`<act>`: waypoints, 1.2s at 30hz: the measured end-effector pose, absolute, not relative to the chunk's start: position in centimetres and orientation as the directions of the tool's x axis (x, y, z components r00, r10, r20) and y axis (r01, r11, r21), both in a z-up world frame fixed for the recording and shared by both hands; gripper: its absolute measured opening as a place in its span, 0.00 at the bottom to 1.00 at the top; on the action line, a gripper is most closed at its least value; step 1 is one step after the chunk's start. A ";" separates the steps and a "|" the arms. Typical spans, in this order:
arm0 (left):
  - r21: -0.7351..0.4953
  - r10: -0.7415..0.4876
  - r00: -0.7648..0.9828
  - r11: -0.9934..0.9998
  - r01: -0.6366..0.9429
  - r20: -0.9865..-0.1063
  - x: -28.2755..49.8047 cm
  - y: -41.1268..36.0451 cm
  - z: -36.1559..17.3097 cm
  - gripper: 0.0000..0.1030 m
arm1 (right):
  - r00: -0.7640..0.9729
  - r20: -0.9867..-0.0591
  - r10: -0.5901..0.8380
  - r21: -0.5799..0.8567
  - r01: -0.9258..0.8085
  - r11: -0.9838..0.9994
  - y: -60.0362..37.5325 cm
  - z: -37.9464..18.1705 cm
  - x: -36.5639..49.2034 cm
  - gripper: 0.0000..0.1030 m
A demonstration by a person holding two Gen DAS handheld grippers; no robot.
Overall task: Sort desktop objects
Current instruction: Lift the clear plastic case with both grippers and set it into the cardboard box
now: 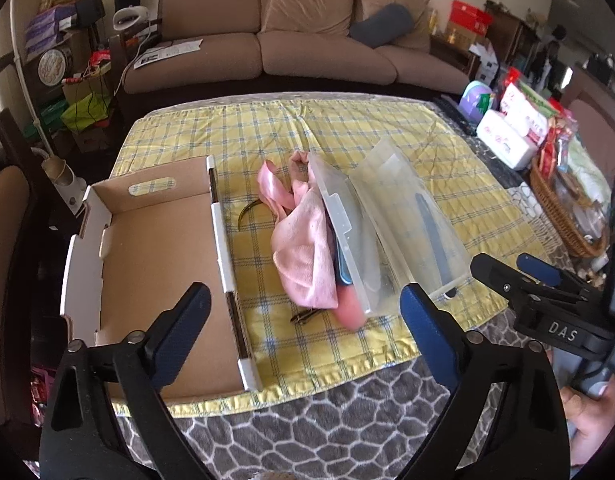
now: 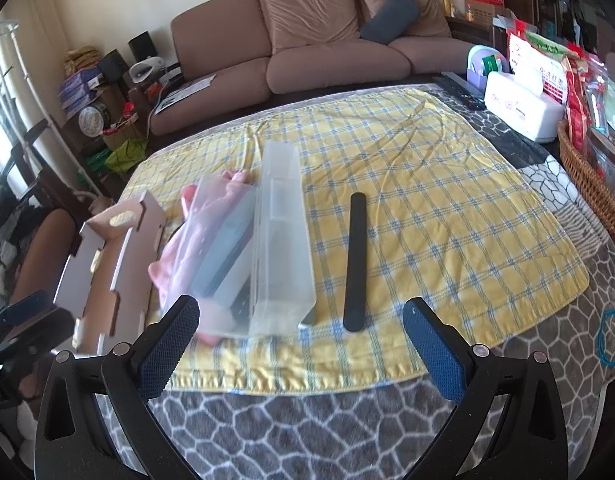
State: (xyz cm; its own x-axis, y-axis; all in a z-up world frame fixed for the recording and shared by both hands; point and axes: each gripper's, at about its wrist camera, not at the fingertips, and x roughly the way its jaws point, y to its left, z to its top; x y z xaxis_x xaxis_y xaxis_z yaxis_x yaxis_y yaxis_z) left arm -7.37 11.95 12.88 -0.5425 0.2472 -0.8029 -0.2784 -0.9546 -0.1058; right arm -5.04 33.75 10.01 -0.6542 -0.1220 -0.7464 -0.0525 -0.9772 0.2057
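Desktop objects: a clear plastic case [image 2: 281, 240], open like a book, is seen near the middle of the yellow checked cloth [image 2: 447, 216], with a pink cloth [image 1: 303, 248] tucked against its left flap.
Black bar: a black bar [image 2: 356, 260] is laid just right of the case, nearer the front edge of the cloth.
Cardboard tray: a cardboard tray [image 1: 155, 240] is placed at the left edge of the cloth, and nothing is seen inside it.
Left gripper: the left gripper [image 1: 303, 332] is held wide apart above the front edge, nothing between the pads.
Right gripper: the right gripper [image 2: 301, 344] is spread fully, also without load.
Step in hand: probably a first approach is being made.
Advice: one single item should be chosen; the bar is best taken across its narrow side, near its middle, so it is not tipped.
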 end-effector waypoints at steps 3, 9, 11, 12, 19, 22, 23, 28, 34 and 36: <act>-0.080 0.219 -0.496 -0.955 -0.286 -0.840 -9.7 14.0 11.3 0.83 | -0.644 -0.751 -0.150 0.237 -0.050 -0.970 34.3 9.6 -6.5 1.00; -0.079 0.197 -0.446 -0.960 -0.269 -0.873 -11.6 15.1 8.6 0.74 | -0.608 -0.737 -0.295 0.376 -0.007 -0.926 35.0 7.8 -8.6 0.97; -0.094 0.213 -0.424 -0.955 -0.283 -0.880 -11.7 15.5 7.9 0.71 | -0.592 -0.750 -0.295 0.375 -0.013 -0.927 35.1 7.1 -9.0 0.95; -0.100 0.218 -0.411 -0.952 -0.290 -0.885 -11.8 15.9 7.6 0.65 | -0.584 -0.758 -0.291 0.369 -0.016 -0.929 35.3 6.7 -9.1 0.91; -0.172 0.278 -0.339 -0.935 -0.309 -0.899 -12.0 16.9 6.0 0.40 | -0.491 -0.748 -0.447 0.526 -0.027 -0.850 36.7 3.2 -9.9 0.43; -0.212 0.317 -0.312 -0.921 -0.328 -0.896 -11.8 17.3 5.9 0.14 | -0.480 -0.699 -0.530 0.621 -0.041 -0.782 37.5 2.4 -9.6 0.35; -0.221 0.327 -0.309 -0.917 -0.332 -0.893 -11.7 17.4 6.2 0.13 | -0.481 -0.690 -0.541 0.634 -0.042 -0.772 37.7 2.4 -9.5 0.35; -0.249 0.374 -0.326 -0.897 -0.365 -0.868 -10.8 17.7 8.7 0.11 | -0.489 -0.659 -0.571 0.671 -0.040 -0.741 38.3 2.9 -8.4 0.36; -0.291 0.432 -0.341 -0.872 -0.393 -0.835 -9.8 16.4 12.5 0.11 | -0.544 -0.594 -0.593 0.710 -0.009 -0.704 39.1 5.2 -6.5 0.36; -0.304 0.451 -0.353 -0.865 -0.399 -0.820 -9.4 15.2 14.1 0.11 | -0.559 -0.573 -0.599 0.717 0.012 -0.697 38.8 6.5 -5.9 0.36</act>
State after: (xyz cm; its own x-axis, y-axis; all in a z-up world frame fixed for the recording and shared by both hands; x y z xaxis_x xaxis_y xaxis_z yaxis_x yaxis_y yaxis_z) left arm -9.37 15.21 14.13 -0.3533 0.4506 -0.8198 -0.3992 -0.8652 -0.3035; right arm -5.88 38.83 6.52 -0.5589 -0.5991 -0.5733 0.0123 -0.6973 0.7167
